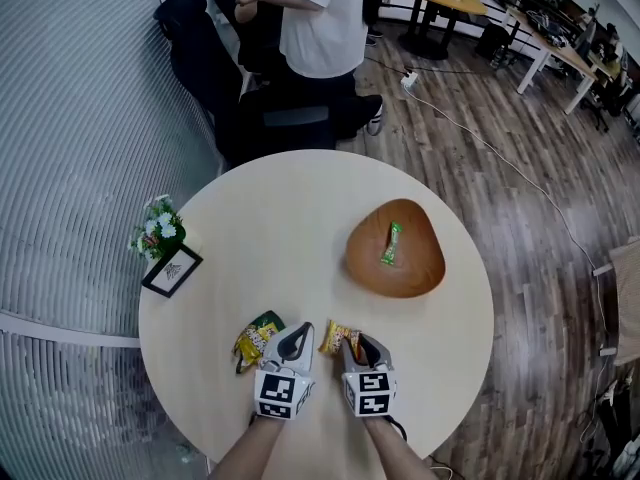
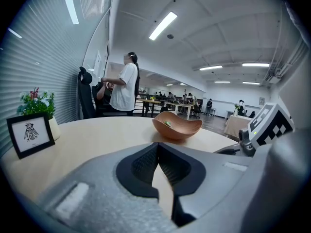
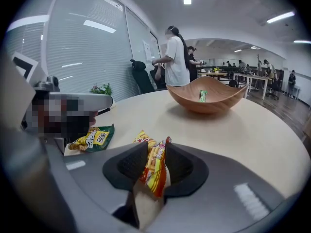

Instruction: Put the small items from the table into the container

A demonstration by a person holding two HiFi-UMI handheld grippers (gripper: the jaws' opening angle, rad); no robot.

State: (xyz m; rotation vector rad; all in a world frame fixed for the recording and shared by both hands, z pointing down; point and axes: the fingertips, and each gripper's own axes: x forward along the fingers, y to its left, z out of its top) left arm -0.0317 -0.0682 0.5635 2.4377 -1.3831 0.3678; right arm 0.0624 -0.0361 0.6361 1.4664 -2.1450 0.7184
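Pinched only by its slick edge in the right gripper (image 3: 156, 148), the snack packet (image 3: 153, 171) could be dropped before the bowl (image 3: 214, 103) is reached; the left gripper (image 2: 157, 148) is pressed together, empty.

Free: middle of the round beige desk (image 1: 300, 228), bare up to the brown wooden bowl (image 1: 424, 268).
Blocked: left edge, by the black-framed picture (image 1: 171, 270) and small flower pot (image 1: 157, 230).
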